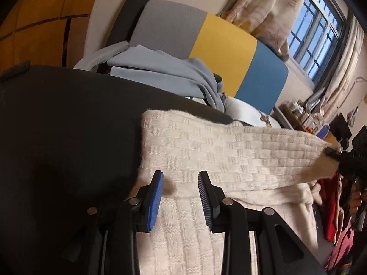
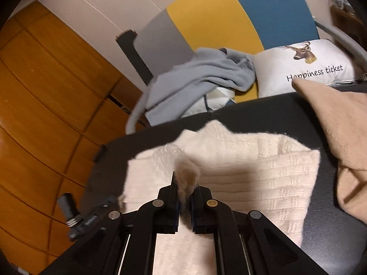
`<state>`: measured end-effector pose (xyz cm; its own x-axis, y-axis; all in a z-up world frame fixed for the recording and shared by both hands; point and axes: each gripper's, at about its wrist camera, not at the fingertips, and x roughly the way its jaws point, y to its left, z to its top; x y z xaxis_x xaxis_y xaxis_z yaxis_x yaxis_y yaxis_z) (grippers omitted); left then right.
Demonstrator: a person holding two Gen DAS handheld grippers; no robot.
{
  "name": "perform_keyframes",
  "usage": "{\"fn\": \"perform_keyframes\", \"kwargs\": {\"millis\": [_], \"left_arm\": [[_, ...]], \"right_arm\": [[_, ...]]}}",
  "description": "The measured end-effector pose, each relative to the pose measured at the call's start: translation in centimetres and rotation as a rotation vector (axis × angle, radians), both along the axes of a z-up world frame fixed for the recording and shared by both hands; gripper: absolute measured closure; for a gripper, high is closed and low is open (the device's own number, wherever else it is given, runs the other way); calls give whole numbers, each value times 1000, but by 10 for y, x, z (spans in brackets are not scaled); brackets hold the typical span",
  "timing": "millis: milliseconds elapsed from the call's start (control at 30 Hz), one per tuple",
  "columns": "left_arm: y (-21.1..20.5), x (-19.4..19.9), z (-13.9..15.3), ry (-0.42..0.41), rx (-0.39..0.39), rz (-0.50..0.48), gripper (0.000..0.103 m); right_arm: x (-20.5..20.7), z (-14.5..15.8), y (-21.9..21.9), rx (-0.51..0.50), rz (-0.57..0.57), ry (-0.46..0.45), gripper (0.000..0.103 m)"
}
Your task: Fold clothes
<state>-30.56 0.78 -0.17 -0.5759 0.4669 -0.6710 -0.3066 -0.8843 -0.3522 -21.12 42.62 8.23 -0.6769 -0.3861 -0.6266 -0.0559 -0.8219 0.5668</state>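
R gripper [image 2: 185, 189] pinches cream knit sweater [image 2: 240, 171] fold, lifted. L gripper [image 1: 180, 183] jaws wide over sweater. Grey hoodie [image 2: 201, 78] at 12.

Plenty of bare black tabletop [image 1: 57, 126] left of my cream sweater [image 1: 218, 151]; tan garment [image 2: 344, 142] crowds its right, grey clothes [image 2: 195, 78] pile up behind.

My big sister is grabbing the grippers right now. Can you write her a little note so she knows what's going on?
Left gripper: open, empty, over the cream knit sweater.
Right gripper: shut on a pinch of the sweater's edge, lifting it.
The sweater lies on the black surface, partly folded over.
Grey garment and tan garment still unfolded.
Left to do: lay the fold flat, finish the sweater, then the others.
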Motion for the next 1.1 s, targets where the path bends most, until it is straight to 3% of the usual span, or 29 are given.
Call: {"fn": "perform_keyframes", "kwargs": {"millis": [100,200,300,333,433,500,567,633,767,867,933,1000,1100], "left_arm": [[-3,-6,2,9,2,-5,72],[9,-17,-1,20,-80,-51,70],[28,-29,-23,-59,-268,-106,70],[31,-31,-30,-75,-315,-121,69],[26,-28,-31,-71,-360,-130,68],[17,-30,-26,-88,-330,-105,69],[14,-30,-11,-47,-259,-99,72],[24,-34,1,0,-220,-104,70],[54,-50,8,70,-217,-120,70],[67,-59,-14,23,-237,-113,69],[61,-53,-36,-16,-222,-103,67],[47,-41,-39,3,-159,-78,67],[37,-35,-42,-18,-136,-79,67]], "right_arm": [[-4,-24,13,21,-35,-90,96],[-11,-65,26,39,-71,-225,96],[-12,-75,27,136,-122,-218,94],[-12,-78,27,168,-138,-215,89],[-8,-76,20,306,-181,-183,72],[-1,-61,8,445,-199,-133,67],[5,-49,-5,536,-194,-76,66],[5,-42,-23,526,-122,-6,66],[-8,-56,-64,581,-10,-19,63],[-18,-83,-74,588,-7,-80,56],[-12,-95,-72,563,-55,-48,54],[-1,-98,-70,538,-70,-18,53],[13,-101,-65,482,-59,14,52]]}}
